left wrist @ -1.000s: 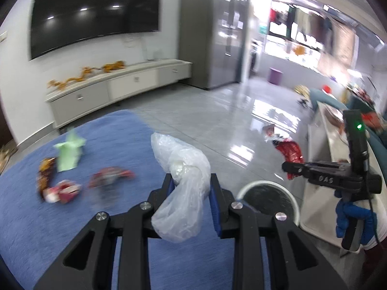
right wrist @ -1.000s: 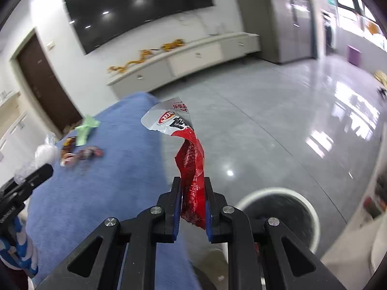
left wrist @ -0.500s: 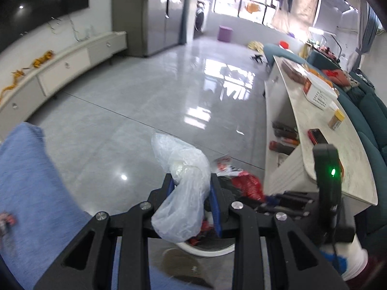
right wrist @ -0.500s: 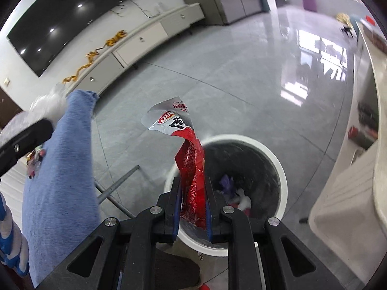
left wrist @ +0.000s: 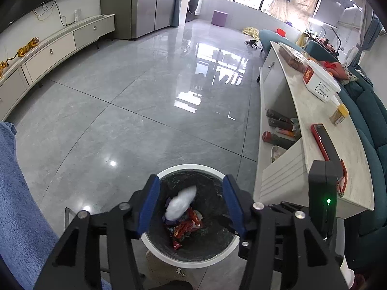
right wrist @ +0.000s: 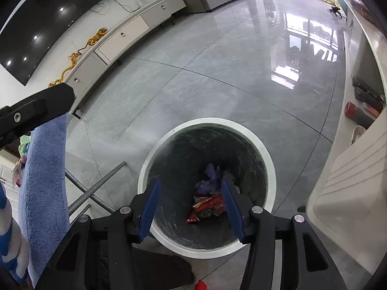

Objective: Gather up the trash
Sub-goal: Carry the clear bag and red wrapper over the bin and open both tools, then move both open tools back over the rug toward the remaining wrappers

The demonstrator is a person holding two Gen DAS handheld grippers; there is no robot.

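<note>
Both grippers are held above a round white-rimmed trash bin point(left wrist: 193, 261), which is lined with a dark, crinkled bag and stands on glossy grey floor tiles point(left wrist: 135, 101). The left gripper point(left wrist: 191, 207) is seen with its blue-padded jaws opening and nothing pressed between them; below the gap a white crumpled plastic bag point(left wrist: 181, 204) is caught blurred inside the bin, its long axis tilted from lower left to upper right. The right gripper point(right wrist: 189, 207) is likewise opening, with nothing clamped. Red foil wrappers point(right wrist: 205, 205) are seen lying crumpled at the bin's bottom, with purple scraps point(right wrist: 209, 178) beyond them. A blue fleecy cloth point(right wrist: 44, 169) is visible at left, and a pale marble-topped counter point(left wrist: 321, 120) at right.
</note>
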